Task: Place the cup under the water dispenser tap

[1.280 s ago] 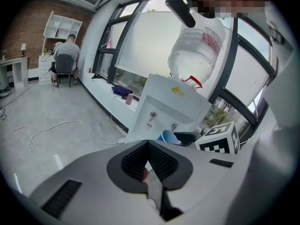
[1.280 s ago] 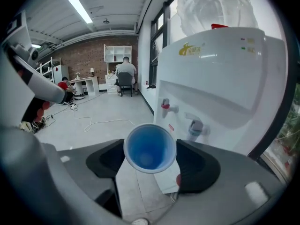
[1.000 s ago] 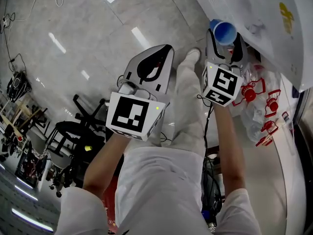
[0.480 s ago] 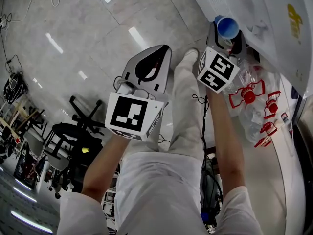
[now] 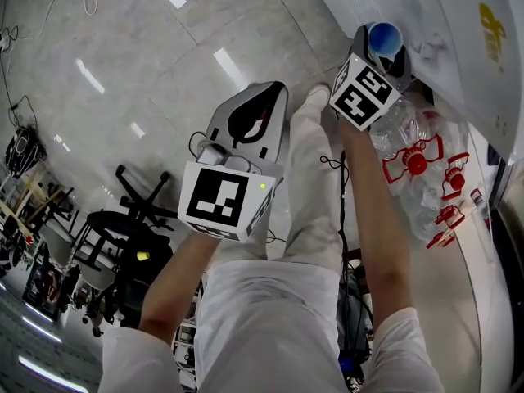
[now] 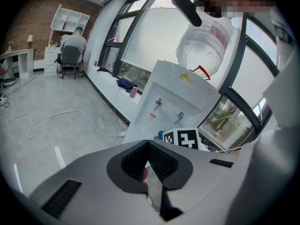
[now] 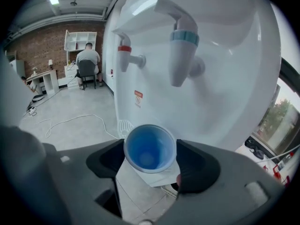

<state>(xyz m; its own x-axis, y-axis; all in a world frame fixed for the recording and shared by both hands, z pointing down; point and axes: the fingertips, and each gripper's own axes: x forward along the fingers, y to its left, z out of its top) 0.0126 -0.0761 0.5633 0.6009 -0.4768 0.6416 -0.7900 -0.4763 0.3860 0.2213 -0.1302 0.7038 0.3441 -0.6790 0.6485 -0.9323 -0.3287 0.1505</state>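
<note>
My right gripper (image 7: 150,161) is shut on a blue cup (image 7: 150,149), upright and empty, its mouth a little below and left of the blue-capped tap (image 7: 182,55) of the white water dispenser (image 7: 225,78). A red-capped tap (image 7: 125,57) sits further left. In the head view the blue cup (image 5: 384,38) is against the white dispenser (image 5: 442,23), held by the right gripper (image 5: 385,51). My left gripper (image 5: 250,117) hangs over the floor at mid-frame; in the left gripper view its jaws (image 6: 149,165) are together with nothing between them.
Empty water bottles with red handles (image 5: 417,166) lie on the floor right of my right arm. Office chairs (image 5: 123,219) stand at the left. A white cable (image 6: 61,118) runs across the grey floor. A person sits at a desk (image 7: 88,62) far back.
My right gripper has carried the blue cup forward and up, closer under the dispenser's front. The left gripper has stayed almost where it was.
</note>
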